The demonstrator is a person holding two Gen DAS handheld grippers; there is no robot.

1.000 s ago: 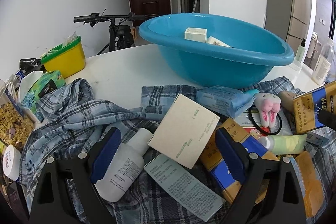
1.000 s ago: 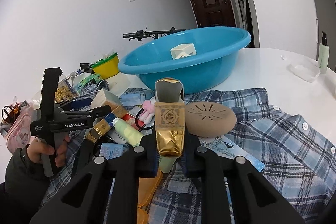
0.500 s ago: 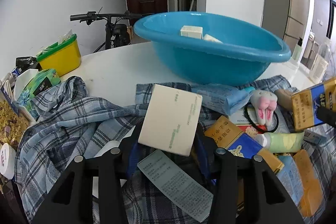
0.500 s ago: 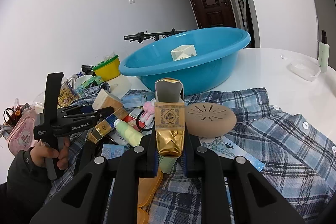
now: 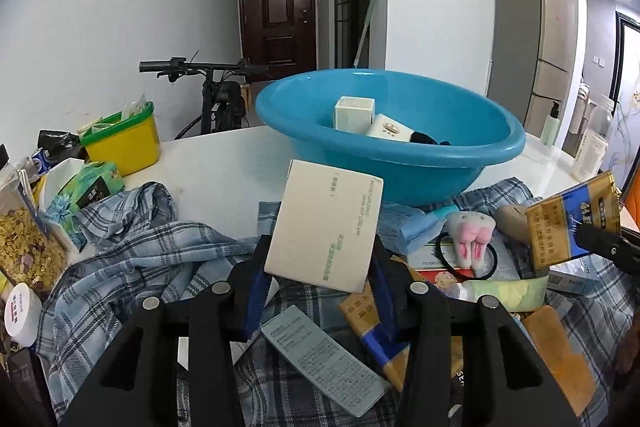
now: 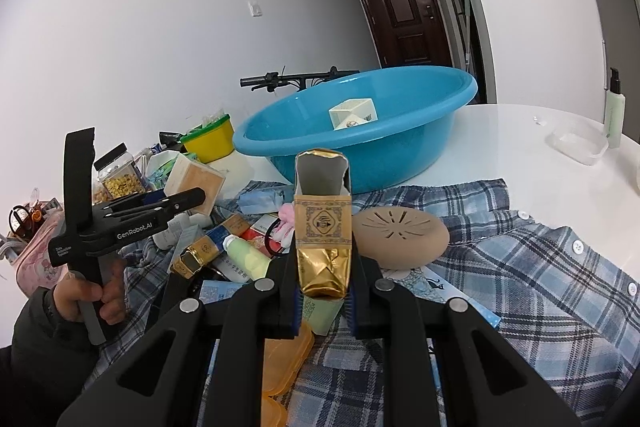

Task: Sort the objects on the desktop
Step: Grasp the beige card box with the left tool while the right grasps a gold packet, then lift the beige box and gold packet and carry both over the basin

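My left gripper point(image 5: 318, 277) is shut on a cream cardboard box point(image 5: 326, 225) and holds it lifted above the clutter, in front of the blue basin point(image 5: 400, 163). The same box point(image 6: 196, 183) shows in the right wrist view, held by the left gripper point(image 6: 192, 197). My right gripper point(image 6: 323, 297) is shut on an opened gold carton point(image 6: 323, 223), upright above the plaid shirt point(image 6: 520, 267). That carton point(image 5: 572, 219) also shows at the right of the left wrist view. The basin point(image 6: 360, 131) holds two small boxes point(image 5: 354, 113).
Loose items lie on the shirt point(image 5: 132, 263): a leaflet point(image 5: 324, 359), a blue-gold carton point(image 5: 376, 323), a green tube point(image 6: 244, 255), a tooth-shaped plush point(image 5: 470, 237), a tan round dish point(image 6: 400, 237). A yellow tub point(image 5: 122, 139), a cereal jar point(image 5: 24, 247) and a bicycle point(image 5: 216, 95) stand left. A clear container point(image 6: 576, 145) sits right.
My left gripper closed on the cream box and lifted it off the pile, uncovering the white bottle's spot. The right gripper kept the gold carton nearly still.
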